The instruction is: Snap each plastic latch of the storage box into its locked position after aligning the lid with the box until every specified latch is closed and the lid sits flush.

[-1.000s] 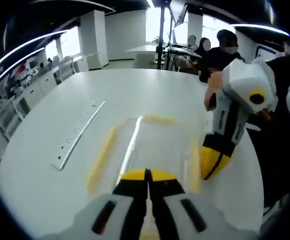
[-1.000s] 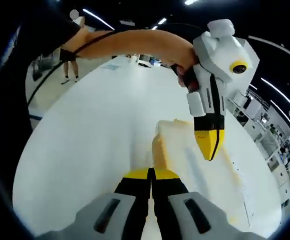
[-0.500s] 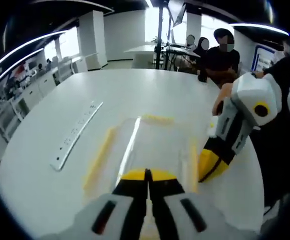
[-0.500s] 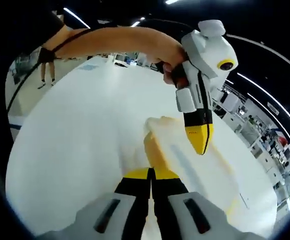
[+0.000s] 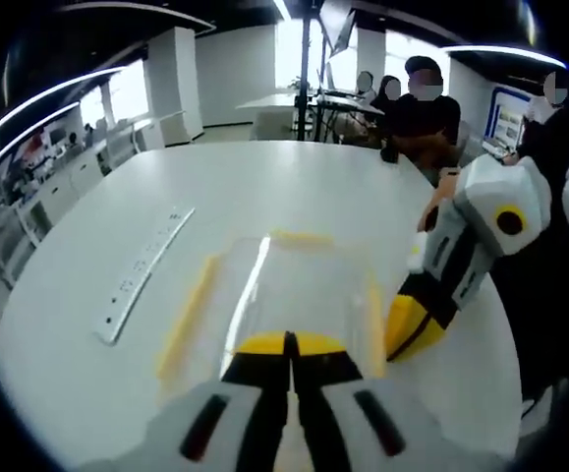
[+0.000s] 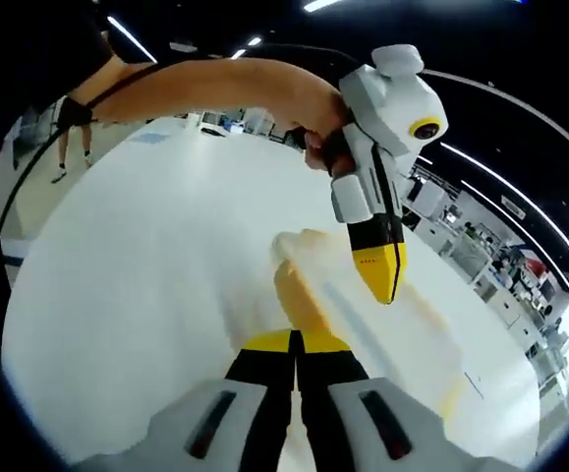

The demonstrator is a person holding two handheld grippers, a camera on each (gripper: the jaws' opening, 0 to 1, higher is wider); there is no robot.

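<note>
Resting on glossy white table (image 5: 294,187): clear rectangular storage box (image 5: 284,290), yellow latches | both tools clenched, empty

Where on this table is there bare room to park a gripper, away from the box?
Bare tabletop lies beyond the storage box, toward the seated people, and between the box and the power strip. In the right gripper view, the table's left side is bare too. It is crowded at the box, where the left gripper and right gripper meet.

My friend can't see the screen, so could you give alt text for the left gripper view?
A clear storage box with yellow latches sits on a round white table. The left tool, shut, points at its near edge, the right tool at its right side. A white strip lies left.
</note>
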